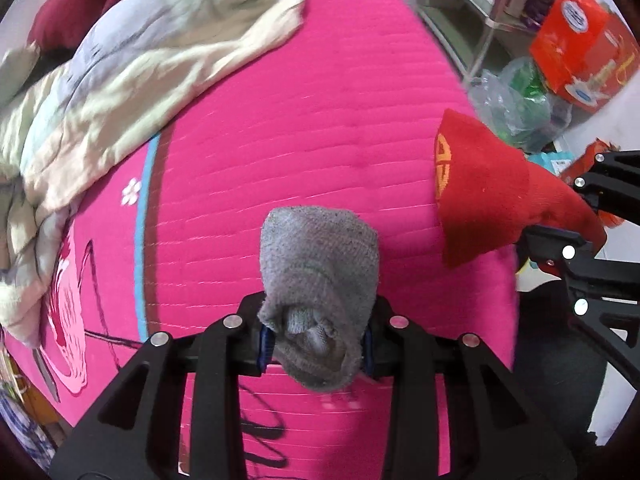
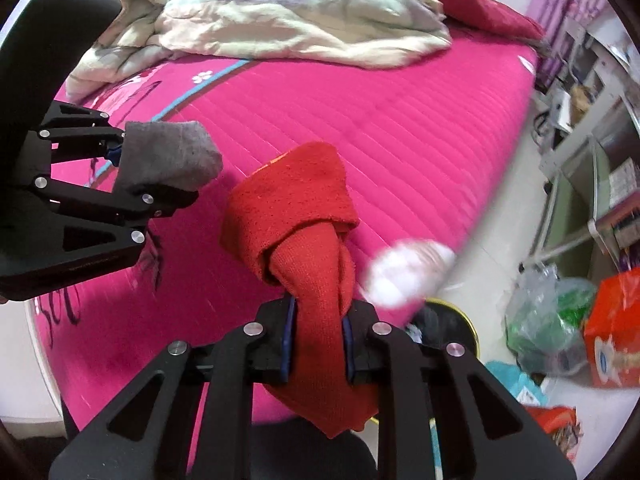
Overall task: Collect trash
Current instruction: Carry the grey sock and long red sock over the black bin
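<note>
Left claw (image 1: pixel 316 354) clamps grey sock (image 1: pixel 320 276); right claw (image 2: pixel 319 350) clamps red sock (image 2: pixel 296 216).

White object (image 2: pixel 408 276) motion-blurred — unidentifiable, bin (image 2: pixel 448 324) beneath mostly hidden

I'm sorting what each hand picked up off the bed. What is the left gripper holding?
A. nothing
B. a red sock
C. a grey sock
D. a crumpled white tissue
C: in the left wrist view the left gripper has its jaws closed on the grey sock, while the red sock is clamped in the right gripper.
</note>
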A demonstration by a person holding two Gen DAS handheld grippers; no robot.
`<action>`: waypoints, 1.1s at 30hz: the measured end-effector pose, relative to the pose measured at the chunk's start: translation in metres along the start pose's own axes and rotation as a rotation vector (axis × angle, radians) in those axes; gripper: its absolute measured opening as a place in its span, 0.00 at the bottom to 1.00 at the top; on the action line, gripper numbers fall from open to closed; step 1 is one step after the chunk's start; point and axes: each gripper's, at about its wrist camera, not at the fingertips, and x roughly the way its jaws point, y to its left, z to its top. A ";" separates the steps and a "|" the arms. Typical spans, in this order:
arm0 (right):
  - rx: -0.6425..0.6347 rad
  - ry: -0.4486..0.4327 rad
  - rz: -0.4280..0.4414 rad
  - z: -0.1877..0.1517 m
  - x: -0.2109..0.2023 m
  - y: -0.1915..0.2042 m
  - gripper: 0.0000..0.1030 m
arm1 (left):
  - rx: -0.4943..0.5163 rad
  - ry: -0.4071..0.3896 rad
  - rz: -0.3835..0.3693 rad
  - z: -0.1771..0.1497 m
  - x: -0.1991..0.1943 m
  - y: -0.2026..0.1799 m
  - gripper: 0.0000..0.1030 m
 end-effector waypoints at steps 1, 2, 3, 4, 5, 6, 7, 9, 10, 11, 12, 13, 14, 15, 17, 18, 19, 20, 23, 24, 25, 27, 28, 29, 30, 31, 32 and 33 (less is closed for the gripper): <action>0.011 -0.001 -0.007 -0.007 -0.004 -0.005 0.16 | 0.009 -0.002 -0.002 0.002 -0.001 -0.005 0.32; 0.019 -0.001 -0.010 -0.010 -0.005 -0.009 0.16 | 0.023 -0.005 -0.004 0.004 -0.002 -0.013 0.32; 0.033 -0.001 -0.015 -0.016 -0.009 -0.014 0.16 | 0.035 -0.007 -0.008 0.007 -0.003 -0.021 0.32; 0.051 -0.001 -0.022 -0.024 -0.014 -0.022 0.16 | 0.042 -0.007 -0.013 0.009 -0.003 -0.026 0.32; 0.064 -0.003 -0.027 -0.030 -0.017 -0.027 0.16 | 0.050 -0.006 -0.019 0.010 -0.003 -0.031 0.32; 0.075 -0.004 -0.032 -0.034 -0.019 -0.031 0.17 | 0.063 -0.007 -0.025 0.013 -0.004 -0.041 0.32; 0.094 -0.006 -0.040 -0.041 -0.024 -0.039 0.17 | 0.073 -0.009 -0.028 0.016 -0.003 -0.050 0.32; 0.122 -0.009 -0.052 -0.052 -0.031 -0.050 0.17 | 0.094 -0.010 -0.037 0.022 -0.003 -0.066 0.32; 0.136 -0.012 -0.059 -0.057 -0.034 -0.055 0.17 | 0.107 -0.009 -0.043 0.024 -0.003 -0.075 0.32; 0.147 -0.014 -0.064 -0.062 -0.037 -0.060 0.17 | 0.121 -0.010 -0.048 0.027 -0.002 -0.084 0.32; 0.159 -0.015 -0.069 -0.067 -0.040 -0.064 0.17 | 0.129 -0.010 -0.051 0.029 -0.001 -0.090 0.32; 0.172 -0.018 -0.075 -0.071 -0.043 -0.069 0.17 | 0.140 -0.009 -0.056 0.032 0.000 -0.099 0.32; 0.184 -0.021 -0.080 -0.076 -0.046 -0.074 0.17 | 0.148 -0.008 -0.059 0.034 0.001 -0.105 0.32; 0.194 -0.022 -0.084 -0.082 -0.049 -0.080 0.17 | 0.157 -0.006 -0.062 0.034 0.002 -0.112 0.32; 0.211 -0.025 -0.094 -0.091 -0.054 -0.088 0.17 | 0.176 -0.001 -0.071 0.038 0.003 -0.127 0.32; 0.220 -0.026 -0.101 -0.096 -0.057 -0.092 0.17 | 0.188 0.001 -0.076 0.040 0.005 -0.135 0.32; 0.227 -0.027 -0.106 -0.099 -0.059 -0.096 0.17 | 0.195 0.002 -0.079 0.042 0.005 -0.141 0.32; 0.238 -0.028 -0.113 -0.105 -0.062 -0.101 0.17 | 0.203 0.005 -0.083 0.044 0.007 -0.147 0.32; 0.272 -0.033 -0.126 -0.118 -0.068 -0.115 0.17 | 0.230 0.014 -0.101 0.049 0.011 -0.168 0.32; 0.289 -0.036 -0.131 -0.124 -0.071 -0.121 0.17 | 0.236 0.016 -0.105 0.049 0.012 -0.173 0.32; 0.300 -0.038 -0.134 -0.127 -0.072 -0.126 0.17 | 0.245 0.020 -0.112 0.051 0.014 -0.181 0.32; 0.325 -0.039 -0.140 -0.135 -0.074 -0.136 0.17 | 0.259 0.027 -0.126 0.055 0.019 -0.194 0.33; 0.334 -0.038 -0.143 -0.139 -0.075 -0.141 0.17 | 0.263 0.030 -0.129 0.056 0.021 -0.199 0.34; 0.341 -0.037 -0.145 -0.140 -0.074 -0.142 0.17 | 0.268 0.033 -0.134 0.057 0.023 -0.204 0.37; 0.349 -0.035 -0.146 -0.142 -0.073 -0.145 0.17 | 0.275 0.032 -0.136 0.059 0.025 -0.210 0.41; 0.359 -0.032 -0.146 -0.145 -0.072 -0.149 0.17 | 0.280 0.033 -0.135 0.060 0.027 -0.214 0.45; 0.365 -0.030 -0.147 -0.146 -0.071 -0.151 0.17 | 0.287 0.037 -0.129 0.061 0.029 -0.218 0.54; 0.374 -0.027 -0.146 -0.148 -0.069 -0.156 0.17 | 0.291 0.037 -0.123 0.060 0.029 -0.220 0.60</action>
